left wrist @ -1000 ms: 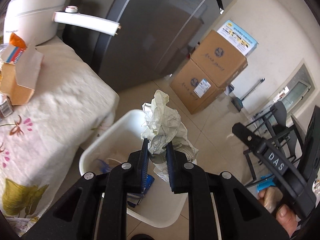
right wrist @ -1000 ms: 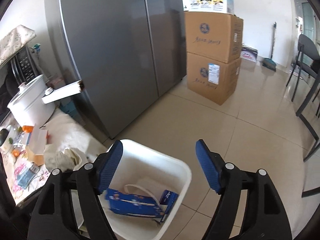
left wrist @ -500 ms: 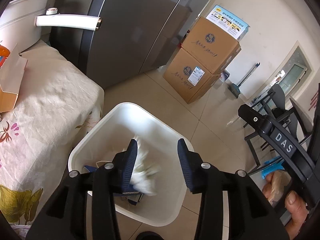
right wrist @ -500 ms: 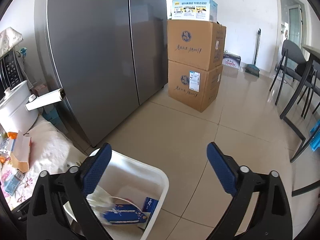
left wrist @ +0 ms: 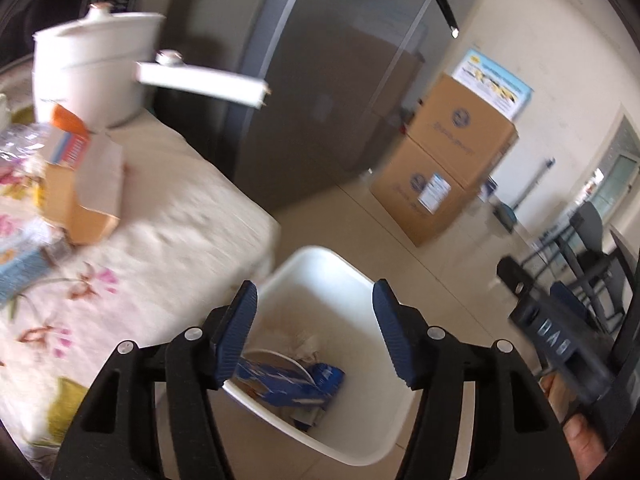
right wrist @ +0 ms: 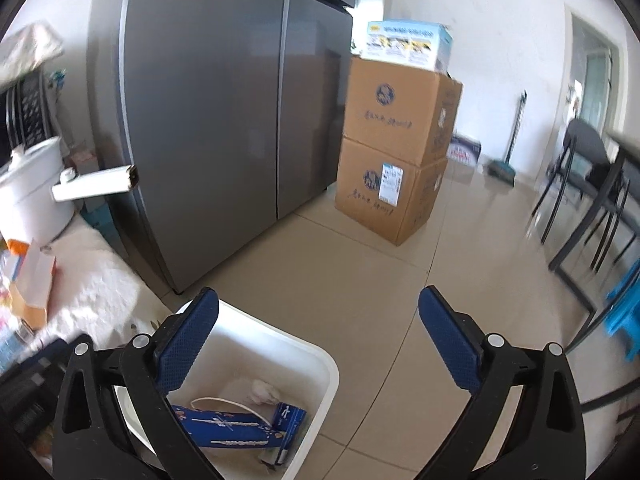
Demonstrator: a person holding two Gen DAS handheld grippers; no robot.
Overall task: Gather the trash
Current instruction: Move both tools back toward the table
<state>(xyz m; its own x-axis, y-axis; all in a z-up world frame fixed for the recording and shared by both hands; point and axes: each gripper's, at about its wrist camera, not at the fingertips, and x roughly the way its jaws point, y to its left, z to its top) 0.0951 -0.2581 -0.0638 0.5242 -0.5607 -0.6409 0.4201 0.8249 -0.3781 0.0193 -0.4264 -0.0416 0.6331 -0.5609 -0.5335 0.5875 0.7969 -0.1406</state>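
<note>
Left wrist view: left gripper [left wrist: 314,330] is being held wide open, empty, above white bin [left wrist: 320,258] at lower centre; crumpled paper [left wrist: 300,340] lying inside.

Right wrist view: right gripper [right wrist: 318,344] is being held wide open, empty. Release step judged done; next, cardboard box [left wrist: 80,196] at left probably being targeted.

Each tool is matte black plastic, its two arms pierced by long triangular cut-outs and fastened with round silver screw heads. The left tool [left wrist: 314,330] and the right tool [right wrist: 318,340] both carry dark blue finger pads [left wrist: 236,334] with a fine ribbed or dimpled texture. White raised letters (apparently "DAS") mark the black body [left wrist: 560,344] of the right one, gripped by a bare-skinned hand [left wrist: 576,436].
</note>
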